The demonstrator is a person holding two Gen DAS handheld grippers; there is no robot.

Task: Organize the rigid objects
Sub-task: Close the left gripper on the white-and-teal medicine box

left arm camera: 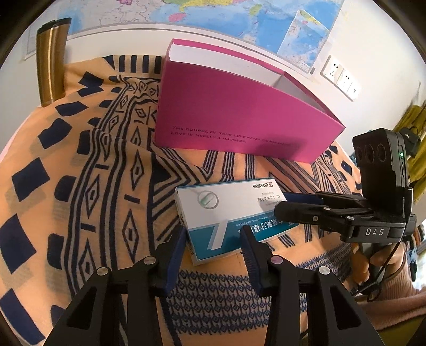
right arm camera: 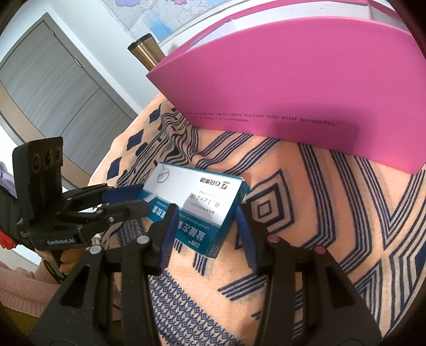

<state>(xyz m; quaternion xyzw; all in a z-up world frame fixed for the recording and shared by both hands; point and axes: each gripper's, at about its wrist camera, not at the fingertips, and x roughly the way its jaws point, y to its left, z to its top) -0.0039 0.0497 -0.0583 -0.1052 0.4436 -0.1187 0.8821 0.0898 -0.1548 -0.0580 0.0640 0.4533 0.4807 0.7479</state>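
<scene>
A white and teal medicine box [left arm camera: 226,213] lies slanted on the patterned cloth, in front of an open pink storage box [left arm camera: 239,119]. My left gripper [left arm camera: 214,231] straddles its near corner, and both pads touch it. From the right, my right gripper [left arm camera: 282,202] clasps the other end. In the right wrist view the medicine box [right arm camera: 197,202] sits between the right gripper's [right arm camera: 206,210] blue pads, its near corner slightly off the cloth. My left gripper [right arm camera: 145,198] holds the far left end. The pink storage box [right arm camera: 293,79] stands just behind.
An orange and navy patterned cloth [left arm camera: 93,186] covers the table. A gold tumbler [left arm camera: 50,64] stands at the back left by the wall, left of the pink box. A map [left arm camera: 213,13] and wall sockets [left arm camera: 340,77] are behind. A hand [left arm camera: 372,263] grips the right gripper's handle.
</scene>
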